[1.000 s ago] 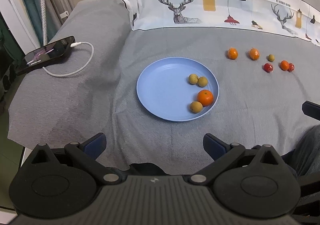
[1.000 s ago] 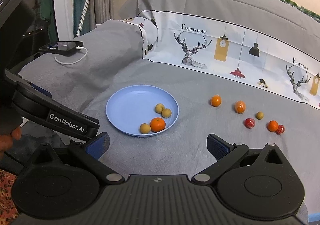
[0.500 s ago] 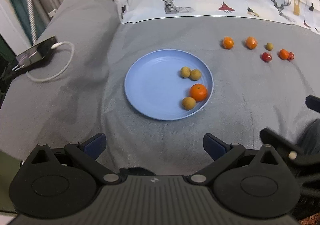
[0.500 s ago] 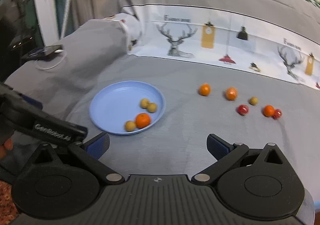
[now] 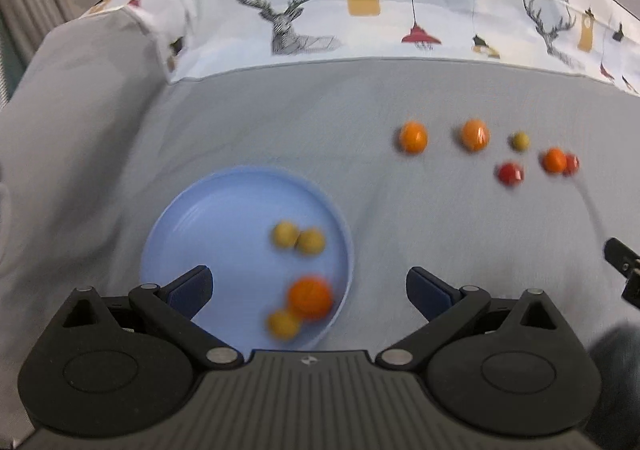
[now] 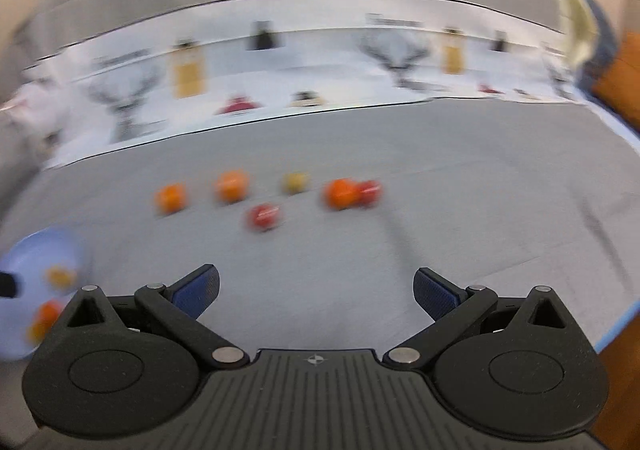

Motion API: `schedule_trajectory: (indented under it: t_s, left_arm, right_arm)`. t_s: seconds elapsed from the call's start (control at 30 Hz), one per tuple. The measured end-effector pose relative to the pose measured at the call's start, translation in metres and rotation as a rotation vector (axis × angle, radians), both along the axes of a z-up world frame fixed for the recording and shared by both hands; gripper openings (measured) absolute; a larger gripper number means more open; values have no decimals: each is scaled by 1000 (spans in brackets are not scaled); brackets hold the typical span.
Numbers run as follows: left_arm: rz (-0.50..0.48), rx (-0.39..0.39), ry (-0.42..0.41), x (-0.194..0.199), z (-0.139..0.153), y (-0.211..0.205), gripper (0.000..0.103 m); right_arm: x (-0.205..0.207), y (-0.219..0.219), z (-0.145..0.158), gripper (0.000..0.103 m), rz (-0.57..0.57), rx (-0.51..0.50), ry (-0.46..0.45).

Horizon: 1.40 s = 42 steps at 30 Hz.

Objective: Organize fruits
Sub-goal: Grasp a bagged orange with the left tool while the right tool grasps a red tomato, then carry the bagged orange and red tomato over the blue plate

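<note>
A blue plate (image 5: 208,218) lies on the grey bedspread and holds an orange (image 5: 310,298) and three small yellow-brown fruits (image 5: 298,239). My left gripper (image 5: 308,286) hovers open over the plate's near edge, nothing between its fingers. Farther right, loose fruits lie on the cloth: two oranges (image 5: 413,137), a small yellowish fruit (image 5: 519,141), a red fruit (image 5: 509,174), and a third orange touching another red one (image 5: 554,161). In the blurred right wrist view the same row (image 6: 264,216) lies ahead of my open, empty right gripper (image 6: 316,288); the plate (image 6: 36,254) shows at far left.
A white printed band with deer and lamps (image 5: 360,10) crosses the bedspread behind the fruits. Part of the other gripper (image 5: 622,262) shows at the right edge of the left wrist view. The bed's right edge (image 6: 616,326) and an orange-brown surface lie beyond.
Both grippers have moved forward and rightward; the right one swung towards the loose fruits, pushing the plate to its left edge. The phone and cable have left view. Fruits have not moved.
</note>
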<state>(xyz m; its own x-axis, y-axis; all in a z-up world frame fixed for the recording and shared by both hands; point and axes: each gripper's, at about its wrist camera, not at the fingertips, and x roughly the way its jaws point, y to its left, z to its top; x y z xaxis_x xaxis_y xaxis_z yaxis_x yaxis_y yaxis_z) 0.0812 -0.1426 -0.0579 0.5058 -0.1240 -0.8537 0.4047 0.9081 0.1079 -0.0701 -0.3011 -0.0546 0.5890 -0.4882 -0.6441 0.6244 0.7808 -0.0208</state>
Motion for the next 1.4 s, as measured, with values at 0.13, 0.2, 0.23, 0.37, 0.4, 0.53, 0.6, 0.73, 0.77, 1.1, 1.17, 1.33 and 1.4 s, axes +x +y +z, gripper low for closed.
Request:
schedule_trajectory:
  t_s: [0.13, 0.2, 0.23, 0.37, 0.4, 0.53, 0.6, 0.73, 0.77, 1.1, 1.17, 1.33, 1.4]
  left_arm:
    - [-12, 1, -30, 31, -18, -44, 103]
    - [-34, -9, -27, 49, -32, -66, 103]
    - [-45, -11, -24, 58, -40, -76, 103]
    - [-72, 0, -5, 92, -73, -109, 103]
    - [-81, 4, 2, 98, -80, -114, 103]
    - [-88, 29, 28, 121, -107, -130, 103]
    - [-88, 16, 36, 130, -115, -134, 103]
    - [-82, -34, 53, 143, -122, -139, 103]
    - [-85, -38, 52, 145, -123, -141, 103]
    - [-94, -64, 65, 150, -116, -144, 80]
    - [-135, -89, 69, 149, -109, -146, 36]
    - [-136, -81, 76, 140, -97, -139, 36]
    - [-125, -85, 73, 132, -87, -130, 36]
  right_arm:
    - [26, -63, -28, 102, -109, -2, 21]
    - [41, -93, -46, 102, -158, 2, 30]
    - [48, -105, -53, 102, -174, 6, 37]
    - [72, -133, -78, 102, -175, -22, 65]
    - [78, -137, -85, 102, -159, -40, 81]
    - [93, -145, -108, 102, -96, -76, 80]
    - [94, -149, -111, 102, -83, -73, 44]
    - [98, -159, -114, 102, -69, -69, -2]
    - [99, -160, -114, 102, -67, -69, -7]
    - [100, -159, -113, 96, -70, -84, -17]
    - [98, -155, -110, 64, -37, -86, -41]
    - [95, -150, -105, 30, -42, -106, -40]
    - [88, -155, -101, 30, -101, -120, -41]
